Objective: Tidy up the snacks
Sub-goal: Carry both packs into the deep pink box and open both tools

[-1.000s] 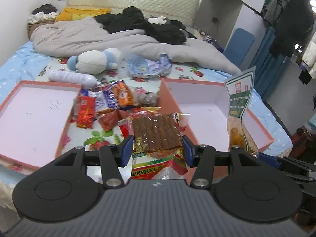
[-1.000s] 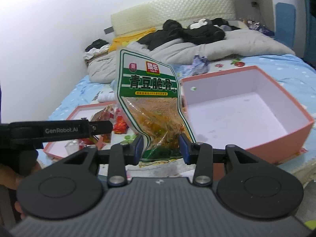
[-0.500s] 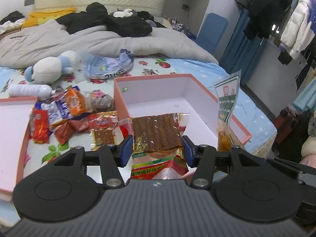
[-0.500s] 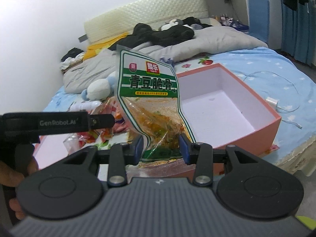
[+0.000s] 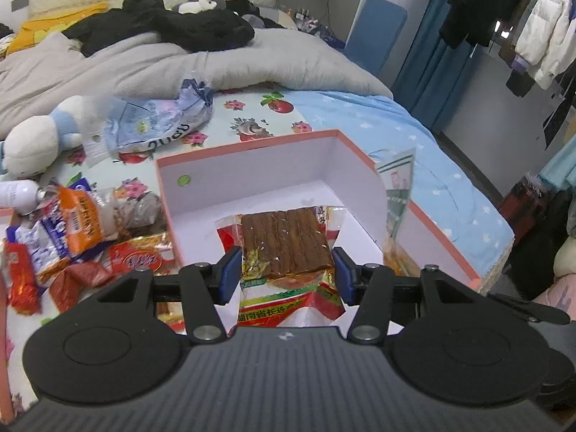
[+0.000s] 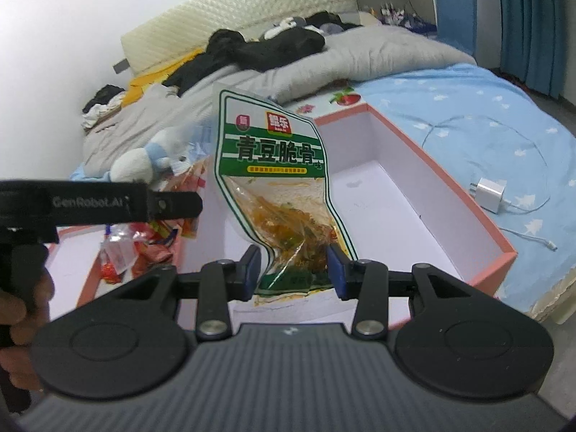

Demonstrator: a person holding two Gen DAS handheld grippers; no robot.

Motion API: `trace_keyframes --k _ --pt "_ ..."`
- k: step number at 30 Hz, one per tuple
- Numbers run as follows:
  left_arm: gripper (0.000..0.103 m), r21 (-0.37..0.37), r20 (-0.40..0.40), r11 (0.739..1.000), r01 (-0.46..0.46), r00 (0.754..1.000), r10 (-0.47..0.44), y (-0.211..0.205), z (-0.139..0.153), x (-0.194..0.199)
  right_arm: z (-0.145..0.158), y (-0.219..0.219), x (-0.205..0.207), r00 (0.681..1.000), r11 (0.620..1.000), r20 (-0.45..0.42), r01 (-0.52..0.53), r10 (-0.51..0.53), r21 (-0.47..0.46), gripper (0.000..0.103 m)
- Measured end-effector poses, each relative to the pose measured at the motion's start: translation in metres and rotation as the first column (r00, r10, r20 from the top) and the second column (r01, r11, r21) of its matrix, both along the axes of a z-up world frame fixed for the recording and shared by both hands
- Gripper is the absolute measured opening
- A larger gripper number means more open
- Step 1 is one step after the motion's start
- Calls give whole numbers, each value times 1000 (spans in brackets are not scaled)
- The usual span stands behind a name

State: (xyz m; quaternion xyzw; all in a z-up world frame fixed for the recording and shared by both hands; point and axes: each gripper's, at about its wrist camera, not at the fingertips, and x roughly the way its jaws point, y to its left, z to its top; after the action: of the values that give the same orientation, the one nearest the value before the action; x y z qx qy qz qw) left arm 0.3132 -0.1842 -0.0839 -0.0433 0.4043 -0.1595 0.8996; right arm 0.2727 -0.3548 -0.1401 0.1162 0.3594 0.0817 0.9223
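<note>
Left wrist view: my left claw (image 5: 286, 270) grips the brown snack pack (image 5: 286, 244) over the pink box (image 5: 248, 147) on the bed (image 5: 414, 136). My right claw (image 6: 293, 271) clamps the green pea bag (image 6: 273, 165) above that box.

Soft, even indoor light fills both views with weak shadows. The pale wall (image 6: 90, 36) in the right wrist view washes out to a white glare. Fisheye distortion bends the edges — the pink open-topped cardboard box (image 6: 468, 194) curves, and the corners blur slightly.
</note>
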Motion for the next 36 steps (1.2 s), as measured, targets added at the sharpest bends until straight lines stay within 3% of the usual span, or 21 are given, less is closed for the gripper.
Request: trace_keyframes --k 12,15,18,19,28,30,32,36 --pt "61 0 -65 1000 28 997 -28 -9 -38 63 -37 -2 54 997 1000 -75 -17 17 2 44" --pt "71 -1 -61 999 38 997 -38 -11 -40 68 -41 -1 60 996 1000 -89 -16 14 -14 45" --pt "73 8 -49 1000 29 998 -29 -12 -38 69 -44 -3 62 994 1000 -107 0 0 3 50" --pt "74 6 -46 1000 24 999 -24 -11 -34 68 -45 -4 63 994 1000 -112 6 -5 6 56" --pt "76 -7 20 1000 8 1000 -8 11 6 26 -21 4 33 996 1000 -83 21 -20 10 63" --pt "76 -10 35 1000 0 999 0 17 16 11 -12 8 22 998 1000 -61 21 -20 19 69" --pt "76 -15 50 1000 -4 999 5 23 24 -5 -4 12 12 999 999 -40 22 -21 29 82" --pt "77 -13 92 1000 -14 996 15 37 44 -40 13 21 -11 1000 999 1 17 -17 41 83"
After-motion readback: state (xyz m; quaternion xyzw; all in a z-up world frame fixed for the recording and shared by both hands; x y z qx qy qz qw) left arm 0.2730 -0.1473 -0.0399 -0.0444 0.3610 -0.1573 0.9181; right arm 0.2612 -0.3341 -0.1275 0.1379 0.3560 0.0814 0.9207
